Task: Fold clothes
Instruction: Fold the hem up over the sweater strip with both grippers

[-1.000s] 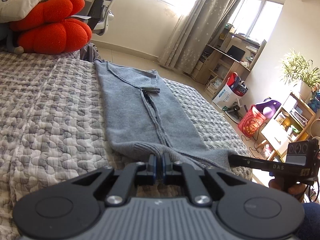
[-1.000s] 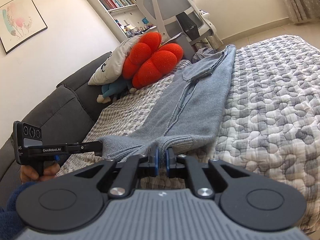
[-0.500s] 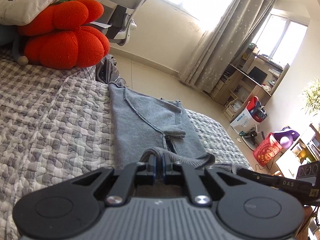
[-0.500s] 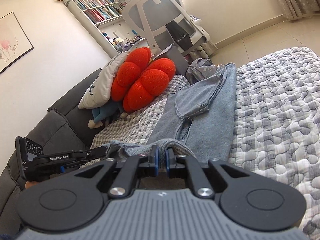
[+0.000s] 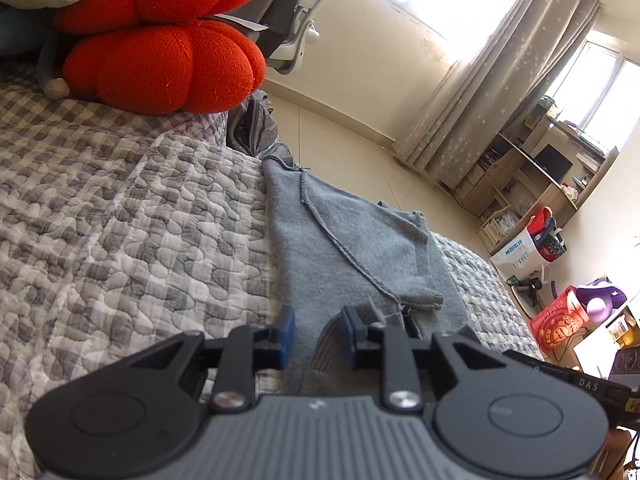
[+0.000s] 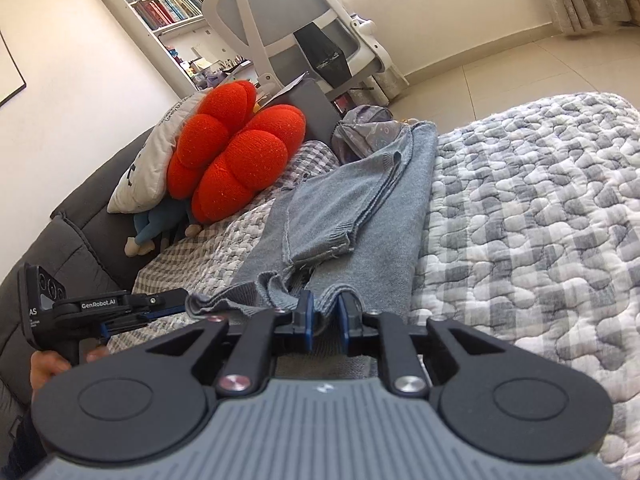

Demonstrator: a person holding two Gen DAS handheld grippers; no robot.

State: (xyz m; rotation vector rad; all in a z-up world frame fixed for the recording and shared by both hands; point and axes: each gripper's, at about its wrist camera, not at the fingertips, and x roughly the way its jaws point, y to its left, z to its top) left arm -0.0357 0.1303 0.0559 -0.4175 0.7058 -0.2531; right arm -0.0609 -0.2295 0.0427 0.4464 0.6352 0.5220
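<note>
The grey sweater is laid lengthwise on the quilted bed, filling the middle of both views, its sleeve already turned in across the body. The ribbed hem has been carried up over the lower half, and both tongs have just been opening. The left tongs are seen released, with the cloth lying between and beneath the parted pads, not pinched. The right tongs are likewise loosened, a bunched bit of hem standing between their jaws (whether it touches one pad cannot be told).

The step in hand is judged to be the release of the fold. It would be done best if both tongs were opened fully before being drawn back low and straight, so that no knit is snagged. The rumpled edge at lower centre of the right view should then be flattened, and the hem squared with the shoulders.
</note>
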